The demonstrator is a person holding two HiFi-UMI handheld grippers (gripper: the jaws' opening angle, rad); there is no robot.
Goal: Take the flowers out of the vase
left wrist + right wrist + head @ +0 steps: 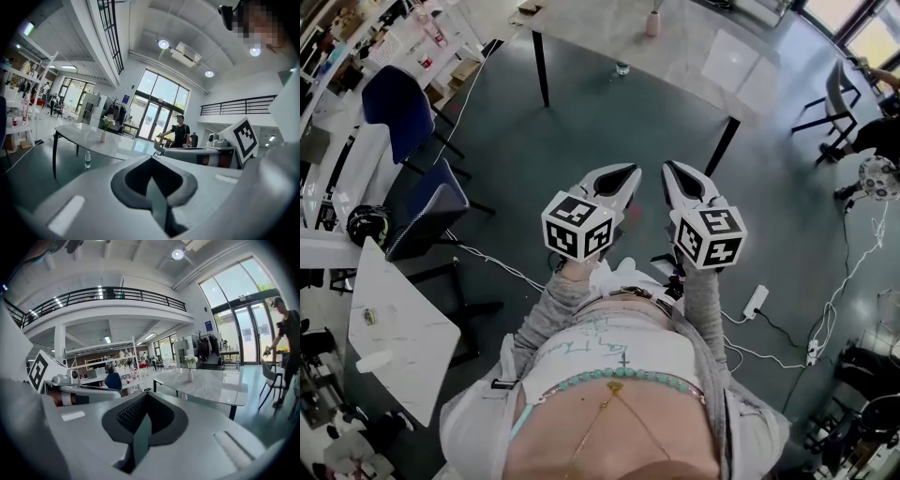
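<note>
A small pink vase (653, 22) stands on a long pale marble table (694, 56) far ahead of me. The left gripper view shows the vase (103, 136) holding white flowers (108, 123). The right gripper view shows the same vase (190, 376) and flowers (190, 360). My left gripper (628, 172) and right gripper (669, 169) are held side by side in front of my body, well short of the table. Both point toward it. Each has its jaws shut with nothing between them, as seen in the left gripper (152, 161) and right gripper (146, 399) views.
A water bottle (622, 67) stands on the floor under the table. Blue chairs (398, 108) and a white side table (394, 328) are at my left. A power strip with cables (755, 300) lies on the floor at the right. A person (179, 133) stands by the glass doors.
</note>
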